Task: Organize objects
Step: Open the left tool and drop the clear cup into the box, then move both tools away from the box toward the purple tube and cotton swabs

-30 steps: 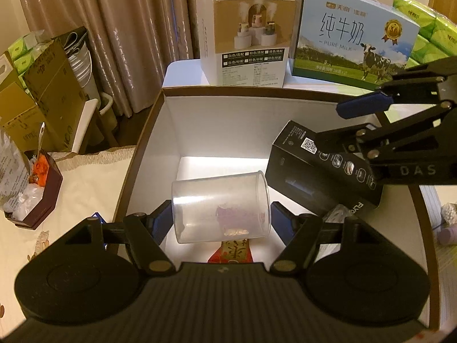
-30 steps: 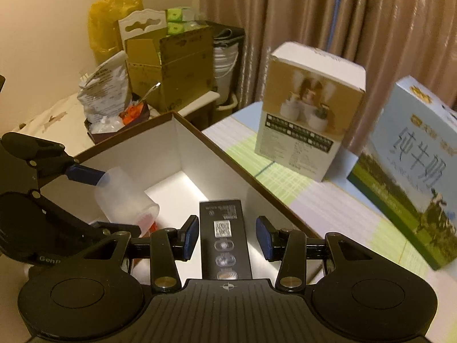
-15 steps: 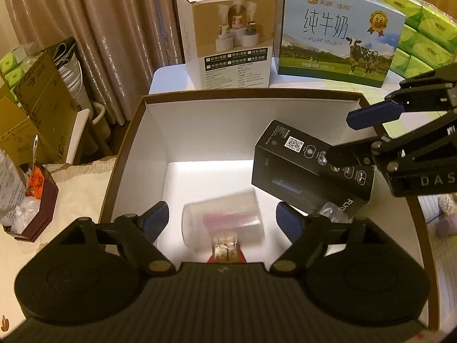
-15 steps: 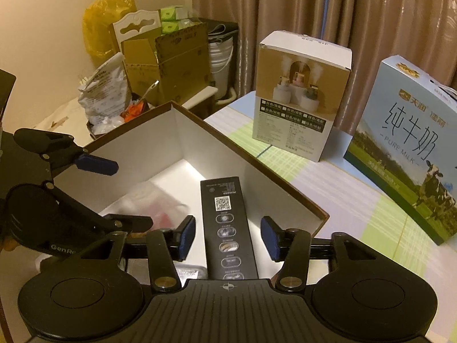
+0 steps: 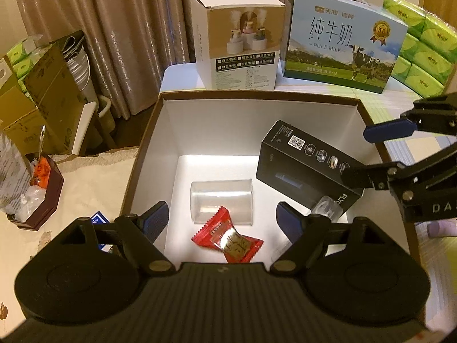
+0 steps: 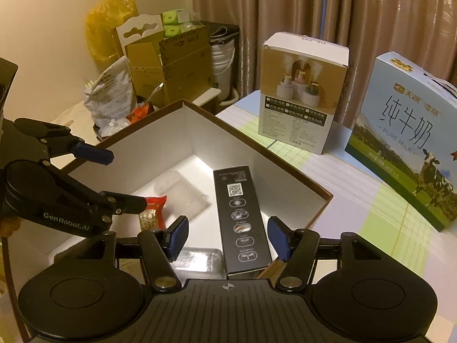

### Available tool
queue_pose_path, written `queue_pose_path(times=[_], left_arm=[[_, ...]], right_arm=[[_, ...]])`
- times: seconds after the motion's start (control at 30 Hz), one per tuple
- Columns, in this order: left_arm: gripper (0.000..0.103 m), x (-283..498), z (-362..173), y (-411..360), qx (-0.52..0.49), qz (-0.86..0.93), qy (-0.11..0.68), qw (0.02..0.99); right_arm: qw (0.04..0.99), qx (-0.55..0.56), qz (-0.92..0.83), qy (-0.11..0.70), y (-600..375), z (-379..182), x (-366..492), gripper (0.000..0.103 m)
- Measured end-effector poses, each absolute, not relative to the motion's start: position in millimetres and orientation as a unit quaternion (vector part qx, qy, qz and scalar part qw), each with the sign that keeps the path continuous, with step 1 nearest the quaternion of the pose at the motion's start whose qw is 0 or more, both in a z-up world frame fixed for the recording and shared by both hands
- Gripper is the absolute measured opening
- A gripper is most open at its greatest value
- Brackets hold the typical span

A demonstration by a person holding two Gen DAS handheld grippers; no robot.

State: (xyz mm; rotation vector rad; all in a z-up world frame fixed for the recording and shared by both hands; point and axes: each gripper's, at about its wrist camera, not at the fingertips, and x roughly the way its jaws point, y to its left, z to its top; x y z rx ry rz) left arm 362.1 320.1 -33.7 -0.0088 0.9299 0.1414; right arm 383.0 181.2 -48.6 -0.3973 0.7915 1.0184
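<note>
A brown-rimmed storage box (image 5: 257, 95) (image 6: 257, 154) with white walls holds the objects. On its floor a clear plastic cup (image 5: 221, 201) (image 6: 180, 194) lies on its side, with a red candy packet (image 5: 227, 235) (image 6: 152, 211) just in front. My left gripper (image 5: 222, 223) (image 6: 114, 177) hovers open above them, holding nothing. A long black carton (image 5: 308, 168) (image 6: 241, 217) leans tilted against the box's right side. My right gripper (image 6: 228, 237) (image 5: 371, 154) straddles the carton; its jaws are opening, and a gap shows at the left pad.
A clear plastic piece (image 5: 325, 208) lies under the black carton. Behind the box stand a humidifier carton (image 5: 237, 43), a milk carton (image 5: 340, 37) and green tissue packs (image 5: 422, 43). To the left are cardboard boxes (image 5: 42, 100) and a dark red snack tray (image 5: 37, 188).
The left jaws widened and let the cup go; it dropped onto the box floor, uncovering the red packet. The right jaws spread off the black carton.
</note>
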Motion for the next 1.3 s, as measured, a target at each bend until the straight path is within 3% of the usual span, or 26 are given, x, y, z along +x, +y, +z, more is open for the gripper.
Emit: queue_pose_path(times=[0.6,1.3], left_arm=[[0.081,319.5,5.0,298.6,-0.012,0.068,0.424,0.903],[0.085,229.2,43.2,263.5,-0.032,0.074,0.387,0.918]], right_arm=[[0.794,-0.136,0.471,0.359,141.4,-24.5,338.3,0.064],[0.818,-0.054,0.461,0.341,69.9,3.8,253.9,0.081]])
